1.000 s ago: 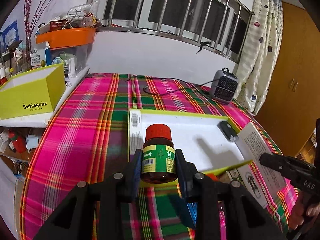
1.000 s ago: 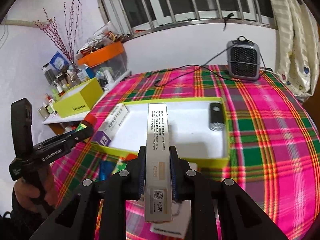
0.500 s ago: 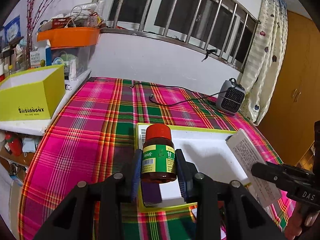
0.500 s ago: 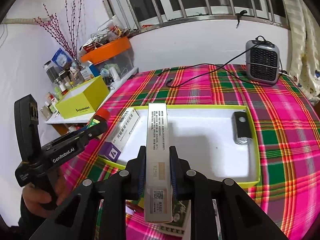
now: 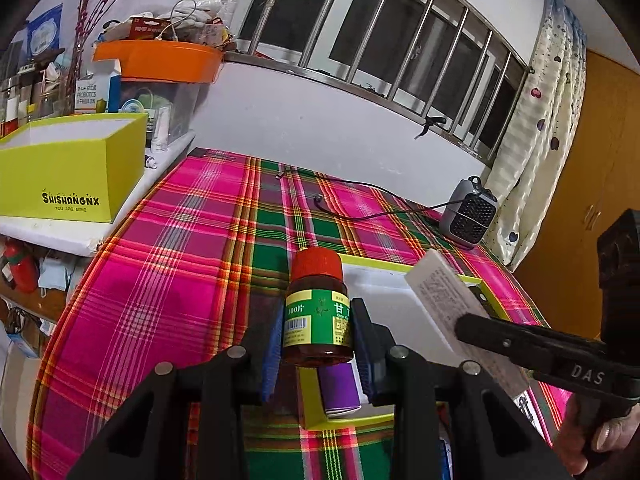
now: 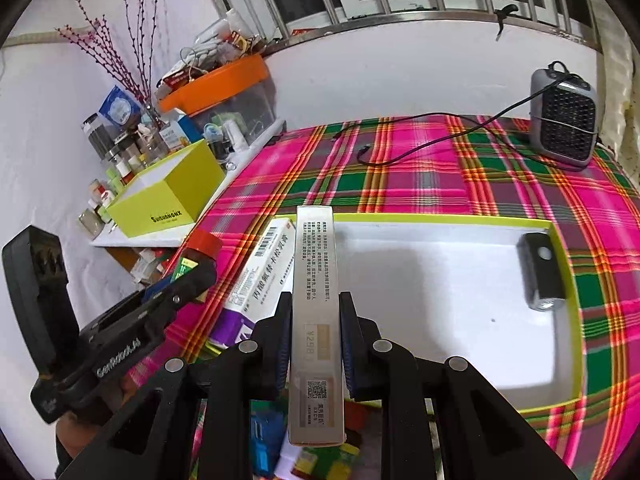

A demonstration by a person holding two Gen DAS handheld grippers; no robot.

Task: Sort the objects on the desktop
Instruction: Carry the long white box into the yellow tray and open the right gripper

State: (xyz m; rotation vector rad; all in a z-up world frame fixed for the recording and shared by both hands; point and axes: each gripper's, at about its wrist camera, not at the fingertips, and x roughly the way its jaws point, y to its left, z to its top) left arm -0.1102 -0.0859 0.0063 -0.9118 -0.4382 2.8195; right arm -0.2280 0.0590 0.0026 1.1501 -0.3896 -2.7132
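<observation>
Hand-held gripper [image 6: 313,344] around slim box [image 6: 315,320]

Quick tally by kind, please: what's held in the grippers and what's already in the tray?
Bottles: 1, the red-capped bottle, in the left gripper.
Boxes: 2, the long box in the right gripper, and the purple-ended box in the tray.
Black gadgets: 1, the gadget by the tray's right wall.
Total: 4.
</observation>
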